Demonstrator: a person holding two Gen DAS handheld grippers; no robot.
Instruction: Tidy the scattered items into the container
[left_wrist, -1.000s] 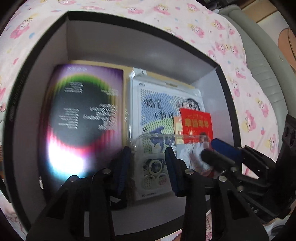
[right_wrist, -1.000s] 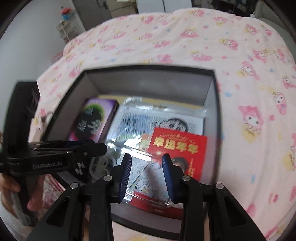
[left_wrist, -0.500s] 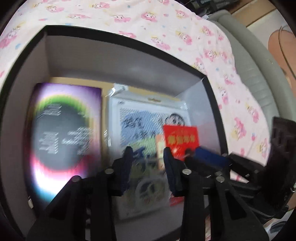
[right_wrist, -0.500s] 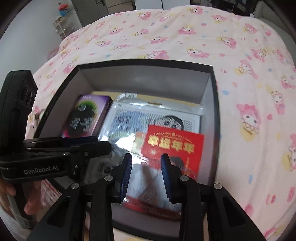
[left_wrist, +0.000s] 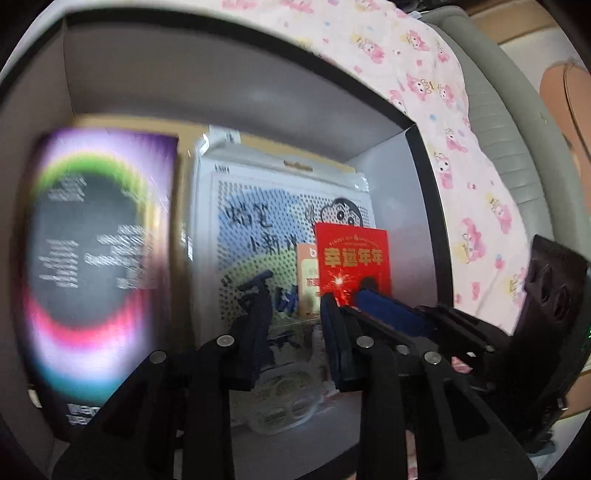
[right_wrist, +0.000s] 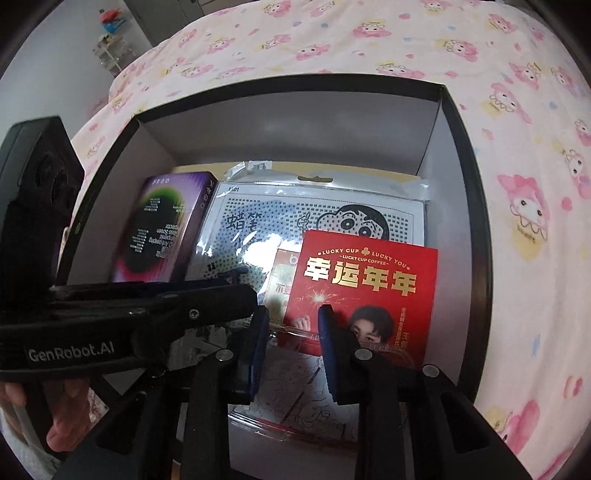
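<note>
A black-rimmed box (right_wrist: 461, 155) with grey inner walls sits on the bed; it also shows in the left wrist view (left_wrist: 424, 177). Inside lie a purple box (right_wrist: 159, 229) (left_wrist: 96, 258), a clear-bagged cartoon peg board (right_wrist: 332, 214) (left_wrist: 266, 221), a red card (right_wrist: 365, 288) (left_wrist: 352, 258) and a clear-wrapped colouring sheet (right_wrist: 303, 391). My left gripper (left_wrist: 291, 325) hovers open and empty over the box's near middle. My right gripper (right_wrist: 291, 328) is open and empty over the red card's lower edge. The left gripper's body (right_wrist: 129, 314) crosses the right wrist view.
The box rests on a pink cartoon-print bedsheet (right_wrist: 517, 184). A grey padded bed edge (left_wrist: 517, 110) runs along the right in the left wrist view. A white wall and shelves (right_wrist: 110, 48) stand far left. The right gripper's body (left_wrist: 498, 332) sits close beside the left.
Both grippers have moved forward and lower into the box, so its contents look larger. The jaws stay open and empty. Items in the box have not shifted.
</note>
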